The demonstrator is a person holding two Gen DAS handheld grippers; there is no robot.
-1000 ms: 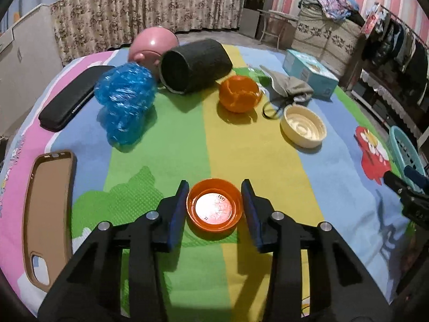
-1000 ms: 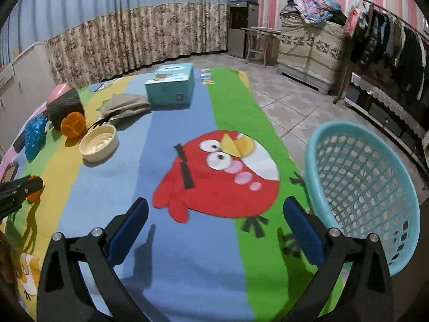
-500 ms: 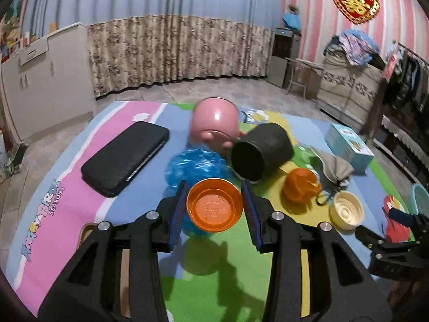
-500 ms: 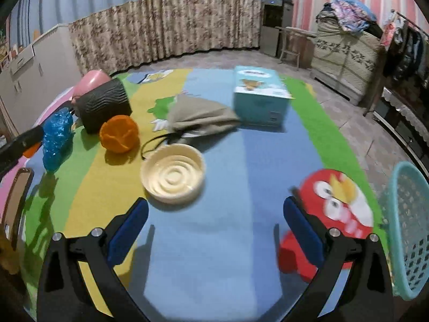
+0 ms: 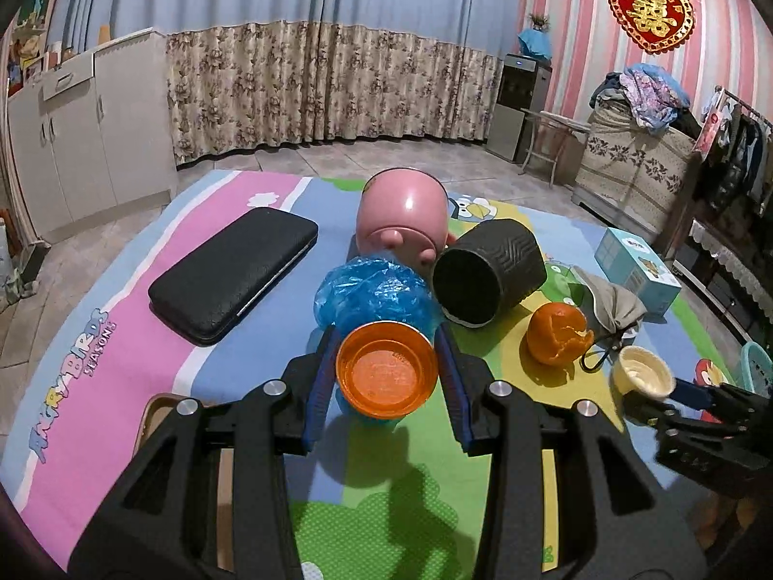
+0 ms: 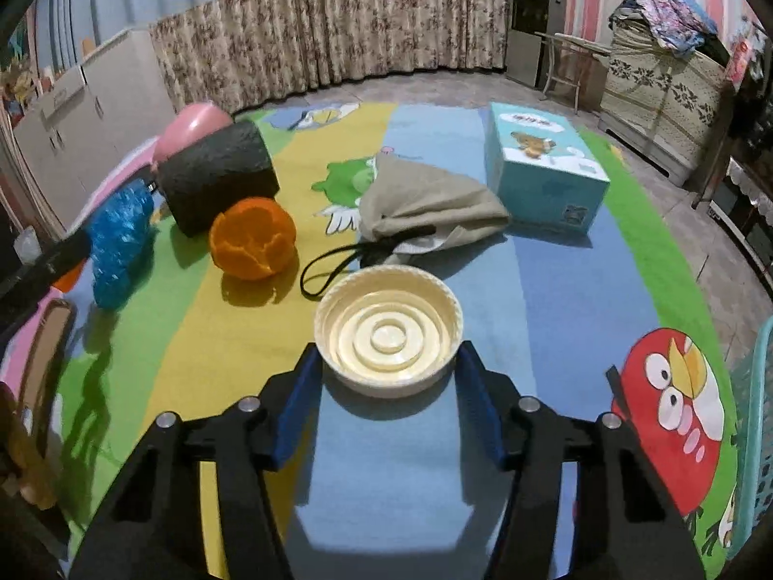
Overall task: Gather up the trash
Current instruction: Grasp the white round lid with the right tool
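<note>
My left gripper (image 5: pixel 386 374) is shut on an orange plastic lid (image 5: pixel 386 368) and holds it above the mat. My right gripper (image 6: pixel 389 389) is open, with its fingers on either side of a cream round lid (image 6: pixel 389 328) that lies on the mat; that lid also shows in the left wrist view (image 5: pixel 641 377). An orange peel (image 6: pixel 253 238) and a crumpled blue plastic bag (image 6: pixel 121 237) lie to the left. The teal basket (image 6: pixel 756 440) stands at the right edge.
A black cylinder (image 6: pixel 217 176) on its side, a pink bowl (image 5: pixel 403 215), a black case (image 5: pixel 234 273), a grey pouch (image 6: pixel 425 205) and a tissue box (image 6: pixel 541 171) lie on the colourful mat (image 6: pixel 410 483). A brown phone case (image 6: pixel 43 353) is at the left.
My left gripper has lifted the orange lid off the mat. My right gripper has swung away from the basket, come down and narrowed around the cream lid.
</note>
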